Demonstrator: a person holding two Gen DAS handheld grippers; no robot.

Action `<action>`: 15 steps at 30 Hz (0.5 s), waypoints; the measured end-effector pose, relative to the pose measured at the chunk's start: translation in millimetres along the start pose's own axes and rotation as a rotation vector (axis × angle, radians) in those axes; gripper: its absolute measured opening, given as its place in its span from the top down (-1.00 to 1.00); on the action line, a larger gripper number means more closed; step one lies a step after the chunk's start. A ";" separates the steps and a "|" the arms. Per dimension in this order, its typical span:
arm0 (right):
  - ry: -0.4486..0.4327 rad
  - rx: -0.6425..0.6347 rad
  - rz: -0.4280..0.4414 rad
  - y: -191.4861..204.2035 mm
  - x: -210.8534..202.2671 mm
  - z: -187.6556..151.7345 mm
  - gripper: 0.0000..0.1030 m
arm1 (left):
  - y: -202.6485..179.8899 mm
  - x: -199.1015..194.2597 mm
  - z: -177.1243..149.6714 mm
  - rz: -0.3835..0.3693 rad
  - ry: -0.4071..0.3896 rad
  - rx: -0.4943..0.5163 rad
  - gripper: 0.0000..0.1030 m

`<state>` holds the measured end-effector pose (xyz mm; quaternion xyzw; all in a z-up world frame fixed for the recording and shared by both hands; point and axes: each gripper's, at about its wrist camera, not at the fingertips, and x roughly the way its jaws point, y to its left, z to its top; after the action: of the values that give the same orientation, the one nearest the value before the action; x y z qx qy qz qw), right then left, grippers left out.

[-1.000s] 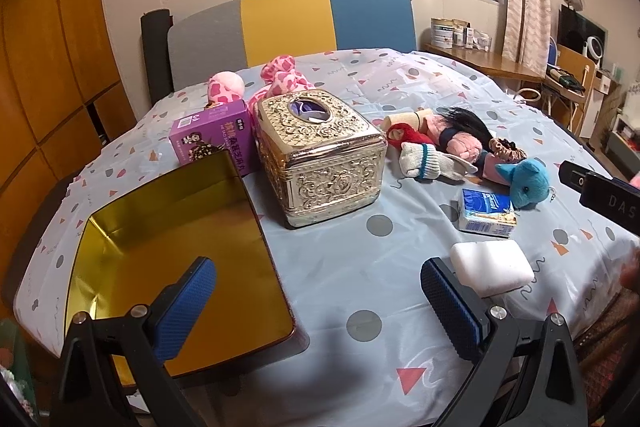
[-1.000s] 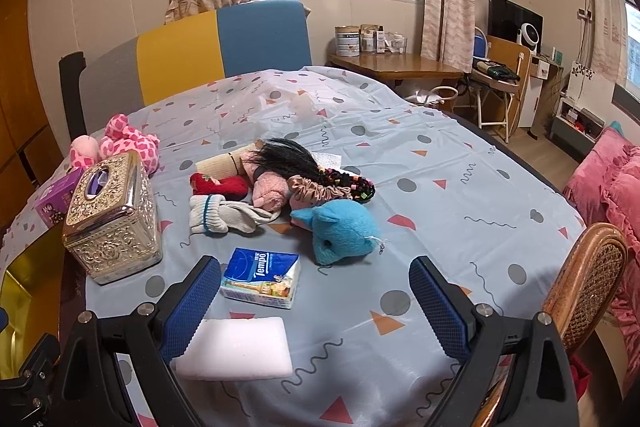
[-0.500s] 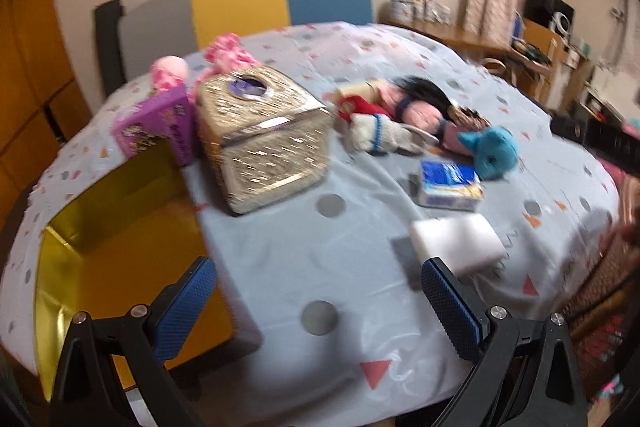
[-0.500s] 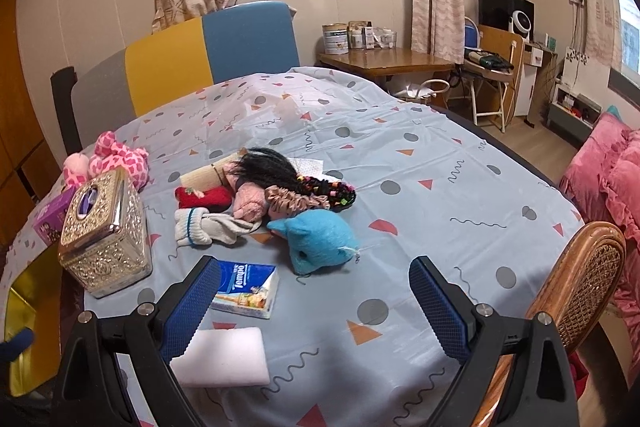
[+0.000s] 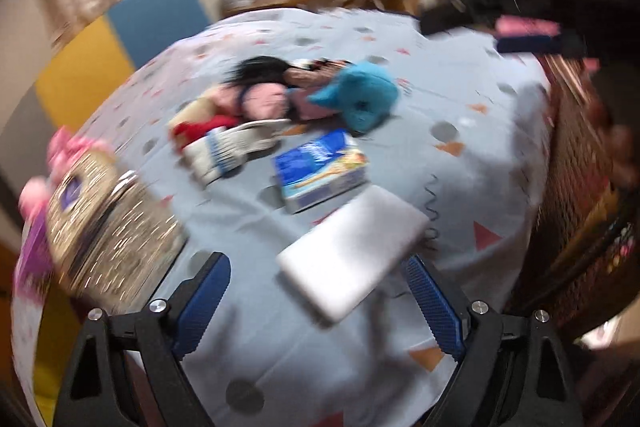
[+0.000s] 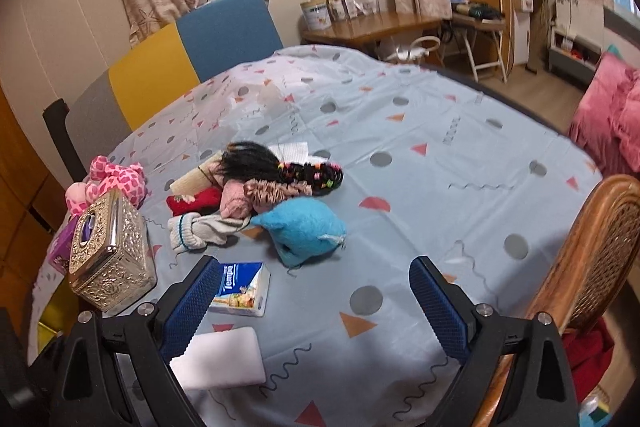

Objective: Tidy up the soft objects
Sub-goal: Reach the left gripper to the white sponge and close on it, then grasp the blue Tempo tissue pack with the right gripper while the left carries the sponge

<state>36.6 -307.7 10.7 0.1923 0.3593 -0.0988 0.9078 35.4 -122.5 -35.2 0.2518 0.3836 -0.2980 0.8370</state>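
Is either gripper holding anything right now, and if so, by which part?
Nothing is held. The left gripper is closing around the white sponge without gripping it yet. The right gripper is open and empty above the tablecloth.

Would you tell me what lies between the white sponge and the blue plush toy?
A blue tissue pack lies between white sponge and blue plush toy, clearest in the right wrist view.

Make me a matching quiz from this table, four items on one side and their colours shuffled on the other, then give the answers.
Things:
1. plush toy
2. tissue box
3. sponge block
4. tissue pack

Colours:
A. white
B. blue and white, printed
C. plain bright blue
D. gold, embossed

Pairs: 1-C, 2-D, 3-A, 4-B
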 end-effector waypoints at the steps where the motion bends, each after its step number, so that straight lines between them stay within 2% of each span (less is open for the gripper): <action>1: 0.000 0.002 0.004 0.0 0.2 -0.1 -0.88 | -3.0 4.8 2.5 -0.005 0.007 0.029 -0.76; 9: 0.040 0.054 0.067 -9.5 7.9 1.7 -0.88 | -14.1 46.7 14.3 -0.099 0.086 0.192 -0.75; 11: 0.044 0.060 0.073 -10.0 8.8 2.1 -0.88 | -15.0 56.8 14.8 -0.125 0.108 0.198 -0.56; 12: 0.046 0.061 0.074 -9.8 9.5 2.3 -0.88 | -14.4 61.8 14.2 -0.139 0.122 0.191 -0.23; 15: 0.052 0.061 0.080 -9.8 10.5 2.2 -0.88 | -4.6 62.7 14.6 -0.240 0.129 0.084 -0.16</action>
<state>42.4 -318.0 2.2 0.2367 0.3718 -0.0685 0.8950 72.5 -154.4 -77.3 0.2574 0.4512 -0.3952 0.7576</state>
